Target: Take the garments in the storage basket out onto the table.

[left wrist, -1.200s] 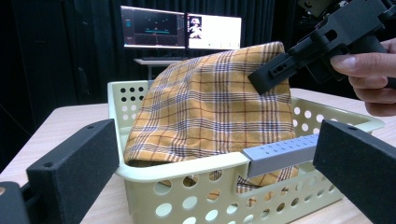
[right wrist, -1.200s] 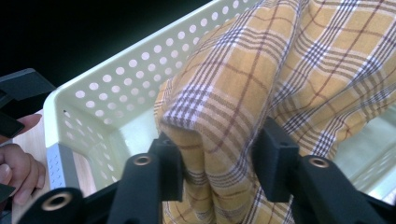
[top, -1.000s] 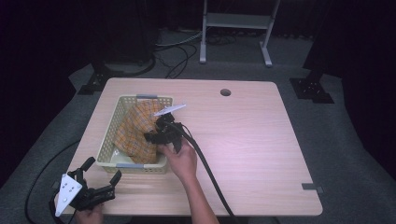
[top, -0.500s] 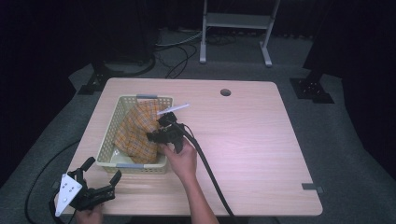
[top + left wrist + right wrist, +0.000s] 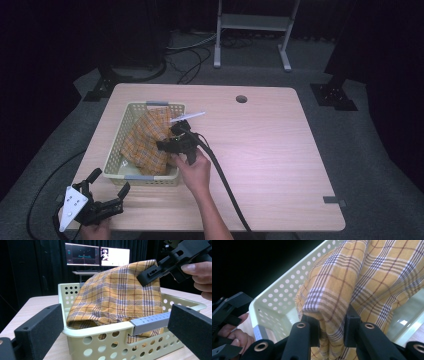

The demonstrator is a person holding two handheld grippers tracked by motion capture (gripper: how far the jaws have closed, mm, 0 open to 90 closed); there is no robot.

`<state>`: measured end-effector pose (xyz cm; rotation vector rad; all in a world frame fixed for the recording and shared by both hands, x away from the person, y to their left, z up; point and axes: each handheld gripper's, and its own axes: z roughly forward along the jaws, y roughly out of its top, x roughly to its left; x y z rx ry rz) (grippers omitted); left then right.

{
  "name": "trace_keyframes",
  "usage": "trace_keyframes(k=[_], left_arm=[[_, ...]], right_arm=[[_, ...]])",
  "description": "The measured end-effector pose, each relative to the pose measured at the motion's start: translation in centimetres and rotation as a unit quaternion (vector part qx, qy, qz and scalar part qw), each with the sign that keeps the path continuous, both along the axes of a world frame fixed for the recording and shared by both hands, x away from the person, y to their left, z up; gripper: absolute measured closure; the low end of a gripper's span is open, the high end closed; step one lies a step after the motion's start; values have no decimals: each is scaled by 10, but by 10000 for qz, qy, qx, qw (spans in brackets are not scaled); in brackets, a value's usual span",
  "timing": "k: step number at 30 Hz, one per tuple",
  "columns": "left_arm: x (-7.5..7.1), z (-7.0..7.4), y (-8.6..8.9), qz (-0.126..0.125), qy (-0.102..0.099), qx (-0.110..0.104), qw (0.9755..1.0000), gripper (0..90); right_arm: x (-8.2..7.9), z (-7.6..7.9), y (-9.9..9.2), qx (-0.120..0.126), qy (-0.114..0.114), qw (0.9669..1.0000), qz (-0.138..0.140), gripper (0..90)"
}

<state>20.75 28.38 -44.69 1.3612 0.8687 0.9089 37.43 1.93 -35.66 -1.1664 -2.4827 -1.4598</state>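
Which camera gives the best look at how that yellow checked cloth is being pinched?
The right gripper view: the cloth is bunched between the right gripper's fingers. The high view shows the cloth draped in the basket; the left gripper view shows it heaped above the rim.

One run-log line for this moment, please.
right gripper: shut on plaid cloth | cloth: in basket | left gripper: open, near table edge

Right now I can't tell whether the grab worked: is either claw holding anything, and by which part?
The right claw is shut on a bunched fold of the checked cloth; the left claw holds nothing.
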Motion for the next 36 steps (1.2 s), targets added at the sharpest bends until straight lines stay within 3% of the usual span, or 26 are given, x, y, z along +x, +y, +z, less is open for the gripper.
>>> trace_keyframes(k=[18,29,36], left_arm=[[0,0,0,19,20,8,10000,1],[0,0,0,23,23,7,10000,1],[0,0,0,23,23,0,10000,1]], right_arm=[[-6,5,-7,449,-30,9990,-2,729],[-9,10,-13,856,-49,9963,-68,729],[-12,14,-14,918,-110,9957,-77,728]])
